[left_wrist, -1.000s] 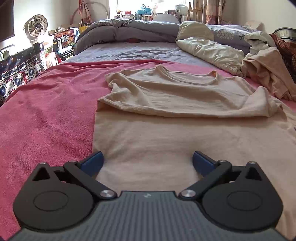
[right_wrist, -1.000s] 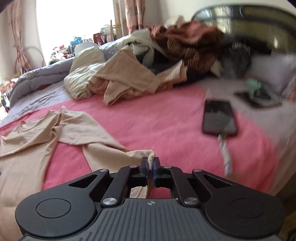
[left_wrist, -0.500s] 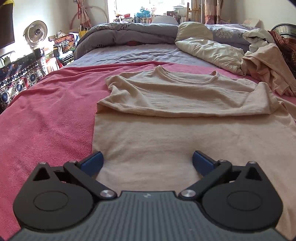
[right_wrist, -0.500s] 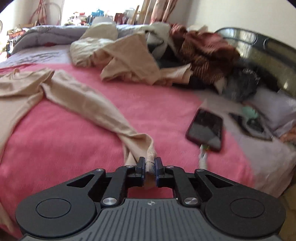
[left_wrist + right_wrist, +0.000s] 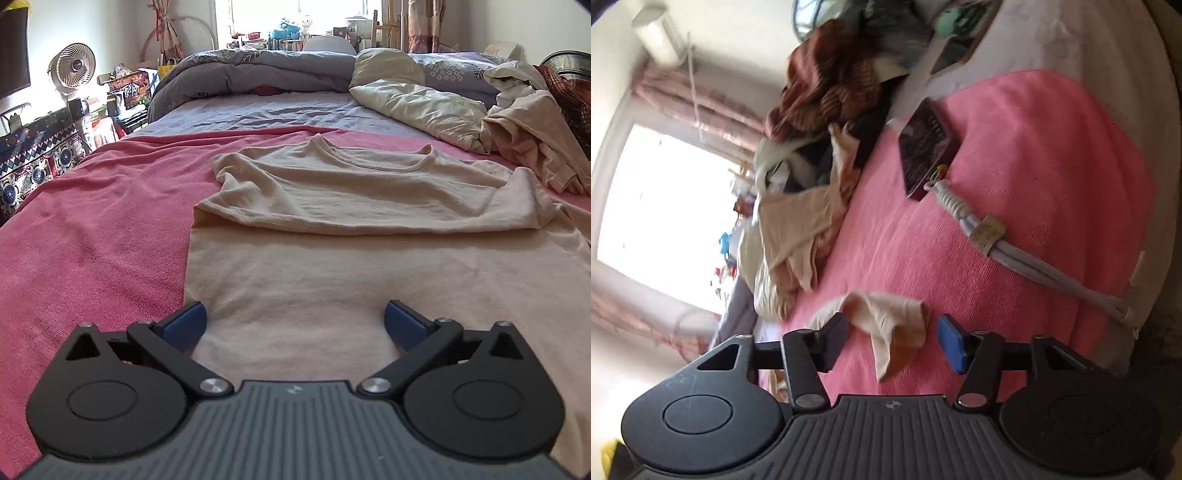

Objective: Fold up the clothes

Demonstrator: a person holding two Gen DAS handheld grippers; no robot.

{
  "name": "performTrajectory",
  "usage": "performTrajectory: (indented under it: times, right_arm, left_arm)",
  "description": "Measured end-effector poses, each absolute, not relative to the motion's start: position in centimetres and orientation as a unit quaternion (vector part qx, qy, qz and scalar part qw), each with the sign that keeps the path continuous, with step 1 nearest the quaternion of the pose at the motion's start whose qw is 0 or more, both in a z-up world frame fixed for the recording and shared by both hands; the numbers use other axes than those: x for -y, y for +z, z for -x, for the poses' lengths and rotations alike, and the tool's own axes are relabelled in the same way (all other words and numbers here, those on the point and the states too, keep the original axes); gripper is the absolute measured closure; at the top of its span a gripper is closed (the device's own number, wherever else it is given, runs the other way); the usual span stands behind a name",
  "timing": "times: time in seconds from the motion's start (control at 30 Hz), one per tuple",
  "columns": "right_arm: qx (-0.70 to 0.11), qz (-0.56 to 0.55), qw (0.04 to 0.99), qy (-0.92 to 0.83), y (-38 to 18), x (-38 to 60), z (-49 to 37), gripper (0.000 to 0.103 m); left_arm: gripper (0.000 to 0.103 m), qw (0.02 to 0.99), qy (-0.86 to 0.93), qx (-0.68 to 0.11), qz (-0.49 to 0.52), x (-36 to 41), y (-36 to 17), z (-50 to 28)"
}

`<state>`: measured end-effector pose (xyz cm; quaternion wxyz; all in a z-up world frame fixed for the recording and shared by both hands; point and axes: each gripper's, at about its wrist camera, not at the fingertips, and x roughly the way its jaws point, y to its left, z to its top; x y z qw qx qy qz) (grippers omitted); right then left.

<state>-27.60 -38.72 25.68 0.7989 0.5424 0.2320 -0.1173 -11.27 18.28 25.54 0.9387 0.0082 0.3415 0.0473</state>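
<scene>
shirt (image 5: 332,266) flat on pink blanket (image 5: 92,240); left gripper (image 5: 295,321) jaws spread, empty; right gripper (image 5: 894,341) jaws opening, sleeve (image 5: 886,317) loose between

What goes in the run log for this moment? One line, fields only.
left gripper: open over beige shirt | right gripper: jaws opening, sleeve end loose between them | pink blanket: phone, cable
</scene>
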Motion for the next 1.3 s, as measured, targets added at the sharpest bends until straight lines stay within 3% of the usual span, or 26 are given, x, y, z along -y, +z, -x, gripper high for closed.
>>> performTrajectory:
  times: [0.1, 0.17, 0.3, 0.47, 0.63, 0.7, 0.77, 0.87, 1.0, 1.13, 1.17, 1.3]
  right_arm:
    - [-0.245, -0.526, 0.803, -0.135, 25.6, 38.2, 26.1, 0.072]
    - [-0.252, -0.523, 0.801, -0.145, 25.4, 37.8, 25.3, 0.094]
    - [-0.233, -0.464, 0.838, -0.166, 26.7, 35.8, 24.9, 0.097]
    - [-0.142, -0.096, 0.959, -0.227, 33.0, 28.6, 25.3, 0.096]
    - [-0.188, 0.068, 0.961, -0.191, 31.9, 25.3, 24.4, 0.090]
    - [-0.261, 0.055, 0.954, -0.138, 30.3, 25.2, 24.0, 0.084]
    - [-0.324, 0.031, 0.942, -0.085, 28.8, 25.1, 24.0, 0.064]
    - [-0.367, 0.000, 0.929, -0.035, 27.6, 25.1, 25.3, 0.047]
    - [-0.337, -0.139, 0.930, -0.039, 28.3, 27.8, 27.9, 0.047]
    - [-0.270, -0.330, 0.898, -0.107, 28.5, 33.5, 28.8, 0.056]
    - [-0.258, -0.358, 0.890, -0.115, 28.4, 34.6, 28.8, 0.062]
    - [-0.224, -0.442, 0.862, -0.102, 27.9, 37.3, 28.2, 0.064]
  left_arm:
    - [0.000, 0.939, 0.046, -0.340, -0.007, -18.3, 25.5, 11.3]
    - [0.000, 0.939, 0.046, -0.339, -0.007, -18.3, 25.5, 11.3]
    - [0.000, 0.940, 0.046, -0.339, -0.007, -18.4, 25.4, 11.4]
    - [0.000, 0.940, 0.046, -0.338, -0.007, -18.4, 25.4, 11.4]
    - [0.000, 0.940, 0.045, -0.337, -0.007, -18.5, 25.4, 11.5]
    - [0.000, 0.940, 0.046, -0.337, -0.007, -18.4, 25.4, 11.5]
    - [0.000, 0.940, 0.046, -0.337, -0.008, -18.3, 25.4, 11.5]
    - [0.000, 0.940, 0.046, -0.337, -0.007, -18.4, 25.4, 11.5]
    - [0.000, 0.940, 0.046, -0.337, -0.007, -18.3, 25.5, 11.5]
    - [0.000, 0.940, 0.046, -0.337, -0.007, -18.2, 25.5, 11.5]
    - [0.000, 0.940, 0.046, -0.337, -0.007, -18.2, 25.5, 11.5]
    - [0.000, 0.940, 0.046, -0.337, -0.008, -18.3, 25.5, 11.5]
